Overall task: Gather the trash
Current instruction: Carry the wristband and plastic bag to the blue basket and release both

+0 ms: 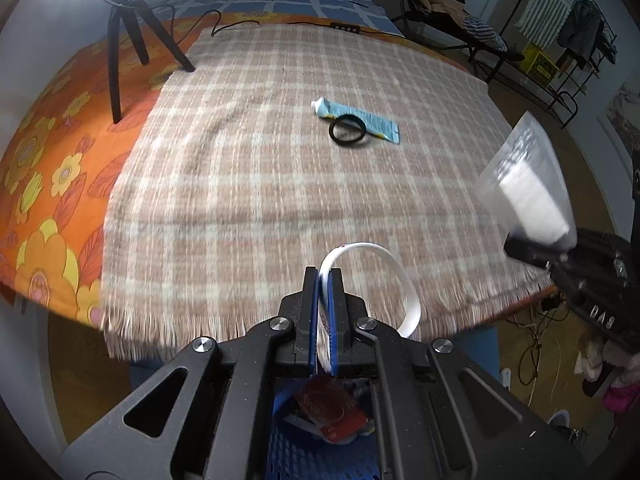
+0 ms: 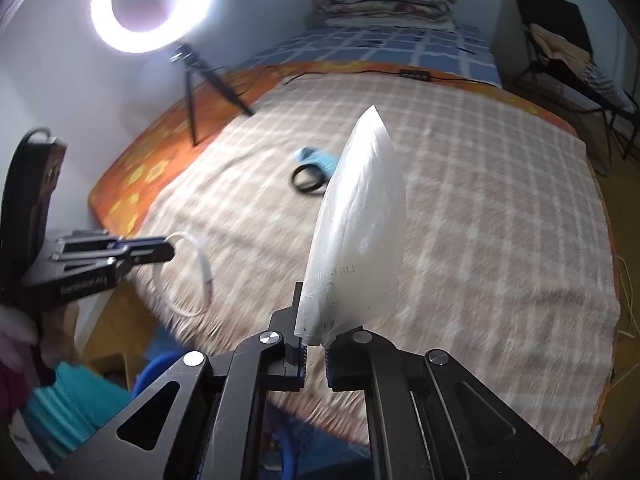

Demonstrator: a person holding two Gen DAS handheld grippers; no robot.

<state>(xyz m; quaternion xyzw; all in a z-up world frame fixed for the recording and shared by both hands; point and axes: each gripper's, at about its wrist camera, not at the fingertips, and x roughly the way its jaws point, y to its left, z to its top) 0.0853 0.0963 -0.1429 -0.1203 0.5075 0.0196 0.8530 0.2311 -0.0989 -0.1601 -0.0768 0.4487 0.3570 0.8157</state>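
My left gripper (image 1: 325, 280) is shut on a white plastic ring band (image 1: 400, 280), held at the near edge of the checked blanket (image 1: 256, 184); it also shows in the right wrist view (image 2: 160, 250) with the band (image 2: 202, 268). My right gripper (image 2: 316, 344) is shut on a clear plastic bag with white contents (image 2: 360, 232), seen at the right in the left wrist view (image 1: 528, 192). A light blue tube (image 1: 360, 120) and a black ring (image 1: 347, 130) lie on the blanket, far from both grippers.
A blue basket (image 1: 320, 452) holding a red wrapper (image 1: 332, 412) sits below the left gripper, off the bed edge. A ring light (image 2: 152, 4) on a black tripod (image 1: 124, 40) stands at the back left. Chair and clothes rack (image 1: 560, 40) stand at the right.
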